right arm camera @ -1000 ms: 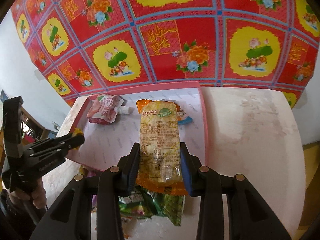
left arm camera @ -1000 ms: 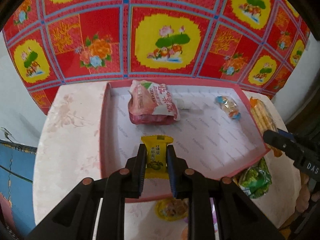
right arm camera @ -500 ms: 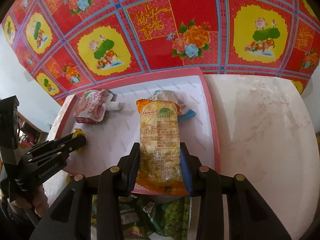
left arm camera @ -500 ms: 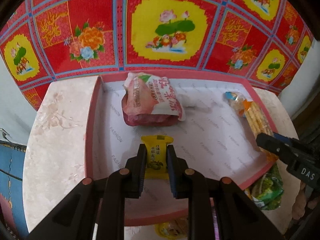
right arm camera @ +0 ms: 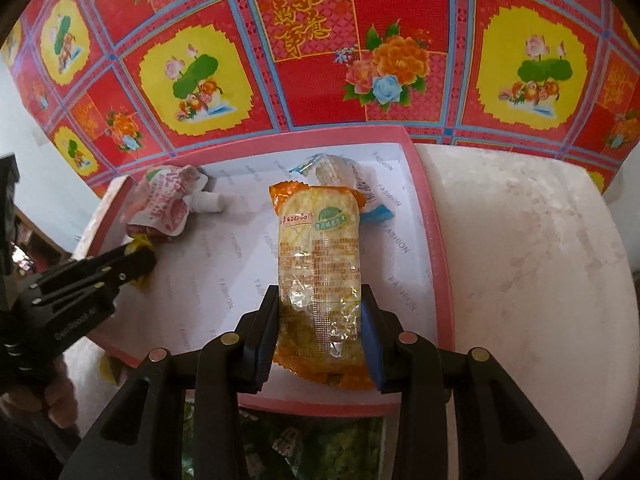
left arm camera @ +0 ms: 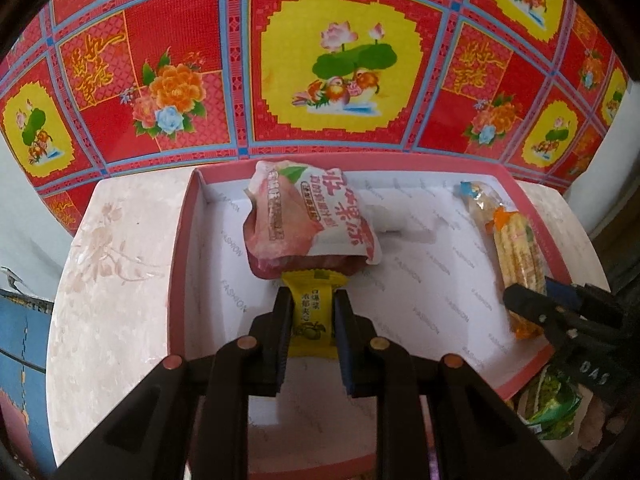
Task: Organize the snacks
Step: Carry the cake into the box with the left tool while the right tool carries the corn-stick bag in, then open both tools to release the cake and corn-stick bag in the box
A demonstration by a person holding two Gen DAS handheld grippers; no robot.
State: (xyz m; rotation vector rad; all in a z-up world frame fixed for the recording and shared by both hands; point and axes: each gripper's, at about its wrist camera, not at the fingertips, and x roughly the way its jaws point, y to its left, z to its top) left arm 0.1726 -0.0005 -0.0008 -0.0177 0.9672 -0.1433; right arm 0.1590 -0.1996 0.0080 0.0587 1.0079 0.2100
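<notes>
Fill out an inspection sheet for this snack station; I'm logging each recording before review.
Surface: pale marbled table carrying a pink tray with a white liner.
Job's things: pink pouch and clear blue-ended wrapper lie in the tray; yellow candy and long orange-ended pack are gripped over it.
Clutter: green packet on the table beside the tray's near edge.
Grippers: left gripper shut on the candy; right gripper shut on the pack.
Cables: nothing seen.
Surroundings: red floral cloth behind the table.

Pale marble-look desk (right arm camera: pixel 520 240) has a pink-rimmed shallow box (right arm camera: pixel 438 272) sitting on it, plus a green snack bag (left arm camera: pixel 554 408) by the box's near edge.
</notes>
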